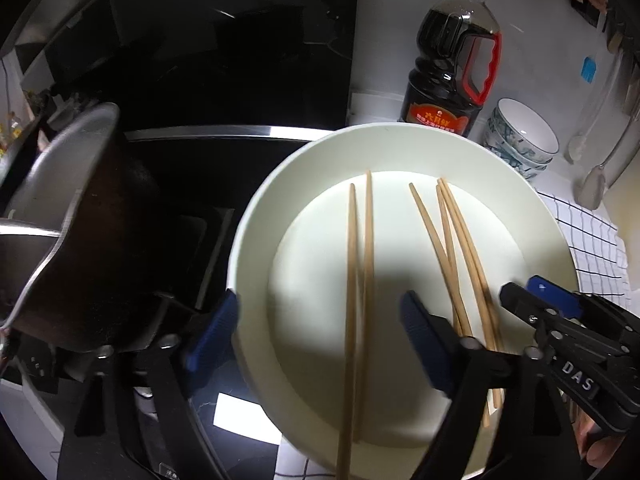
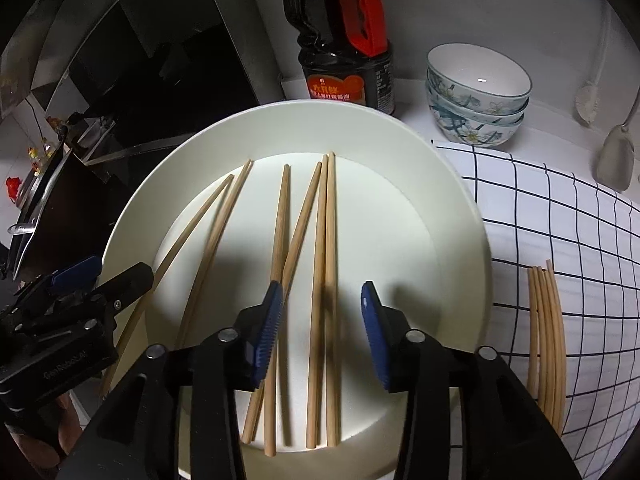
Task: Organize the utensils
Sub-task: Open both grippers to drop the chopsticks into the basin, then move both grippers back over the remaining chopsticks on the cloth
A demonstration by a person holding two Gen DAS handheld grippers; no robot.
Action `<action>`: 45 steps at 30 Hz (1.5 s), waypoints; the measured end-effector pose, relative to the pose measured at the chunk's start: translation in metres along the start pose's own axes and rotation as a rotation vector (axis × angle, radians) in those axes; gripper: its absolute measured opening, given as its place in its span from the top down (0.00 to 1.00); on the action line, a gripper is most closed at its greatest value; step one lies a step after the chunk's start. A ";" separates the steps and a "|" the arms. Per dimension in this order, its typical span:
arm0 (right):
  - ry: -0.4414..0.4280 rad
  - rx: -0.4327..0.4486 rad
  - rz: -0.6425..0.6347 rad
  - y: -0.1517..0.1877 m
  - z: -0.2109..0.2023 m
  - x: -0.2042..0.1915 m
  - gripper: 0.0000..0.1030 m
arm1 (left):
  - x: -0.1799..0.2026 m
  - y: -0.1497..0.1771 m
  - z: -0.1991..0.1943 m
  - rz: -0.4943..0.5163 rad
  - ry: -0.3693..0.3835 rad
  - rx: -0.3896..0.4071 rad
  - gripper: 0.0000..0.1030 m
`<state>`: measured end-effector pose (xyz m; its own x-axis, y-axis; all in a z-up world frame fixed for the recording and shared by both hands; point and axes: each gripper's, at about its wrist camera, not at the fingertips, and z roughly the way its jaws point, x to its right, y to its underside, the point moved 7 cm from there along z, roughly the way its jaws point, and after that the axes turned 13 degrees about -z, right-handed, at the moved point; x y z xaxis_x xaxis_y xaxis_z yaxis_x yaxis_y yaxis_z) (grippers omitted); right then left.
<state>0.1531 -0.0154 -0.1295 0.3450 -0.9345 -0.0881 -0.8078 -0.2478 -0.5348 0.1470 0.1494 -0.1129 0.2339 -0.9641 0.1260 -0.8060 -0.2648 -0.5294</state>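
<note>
Counter: white, checked cloth (image 2: 560, 216) at right, dark sauce bottle (image 2: 340, 40) top centre.
Plate (image 2: 448, 208): 6 chopsticks (image 2: 330, 260) inside.
Cloth: 4 more chopsticks (image 2: 546, 340).
Left gripper (image 1: 320, 336): jaws wide apart, holding nothing.
Right gripper (image 2: 322, 332): jaws parted, empty, above 2 sticks.

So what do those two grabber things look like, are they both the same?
Yes, they match. The left gripper and the right gripper are both black, with jointed arms and round silver bolts. Their fingers wear ridged blue pads. White letters, "DAS", mark the right one; faint lettering marks the left. No cables or sleeves show.
</note>
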 end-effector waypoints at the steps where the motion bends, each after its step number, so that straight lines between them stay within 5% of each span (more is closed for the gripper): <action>1: -0.001 0.002 -0.002 0.000 -0.002 -0.001 0.61 | 0.000 0.000 -0.002 0.002 -0.003 0.010 0.13; 25: -0.004 0.046 -0.035 0.022 -0.058 0.000 0.50 | 0.015 0.019 -0.039 -0.021 -0.016 0.030 0.10; 45: 0.058 0.059 0.035 0.083 -0.103 0.061 0.49 | 0.081 0.075 -0.056 0.033 0.038 -0.005 0.10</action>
<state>0.0576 -0.1197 -0.0926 0.2877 -0.9559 -0.0594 -0.7886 -0.2012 -0.5810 0.0752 0.0500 -0.0948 0.1866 -0.9723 0.1405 -0.8158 -0.2330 -0.5294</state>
